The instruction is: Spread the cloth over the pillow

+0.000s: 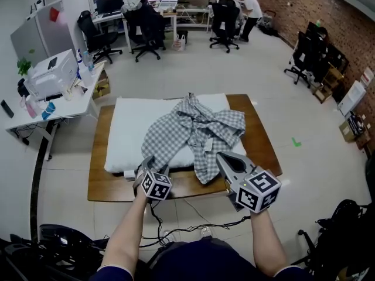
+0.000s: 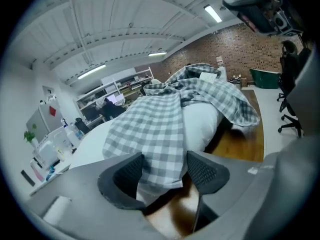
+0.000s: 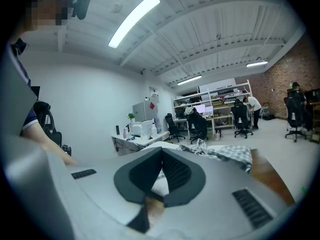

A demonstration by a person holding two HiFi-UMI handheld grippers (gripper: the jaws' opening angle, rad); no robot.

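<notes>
The checked cloth [image 1: 193, 130] lies bunched in loose folds on the white pillow [image 1: 132, 127], covering its middle and right part and leaving the left part bare. One flap hangs over the pillow's near edge toward the person. The pillow lies flat on a wooden tabletop [image 1: 258, 139], whose bare wood shows all round it.

The left tongs [image 1: 149, 161] are at the near edge of the pillow, tilted downward. In the left gripper view the left tongs [image 2: 165, 166] are spread wide, with the cloth's [image 2: 150, 129] near hem lying between the two pads, which do not press on it. The right tongs [image 1: 221, 158] hover above the tabletop's near right part, beside the hanging flap. In the right gripper view their jaws are pressed together with nothing between them [image 3: 161, 156].

Beyond the tabletop is an office floor with a white desk [image 1: 55, 107] at the left and black chairs [image 1: 146, 25] farther back
</notes>
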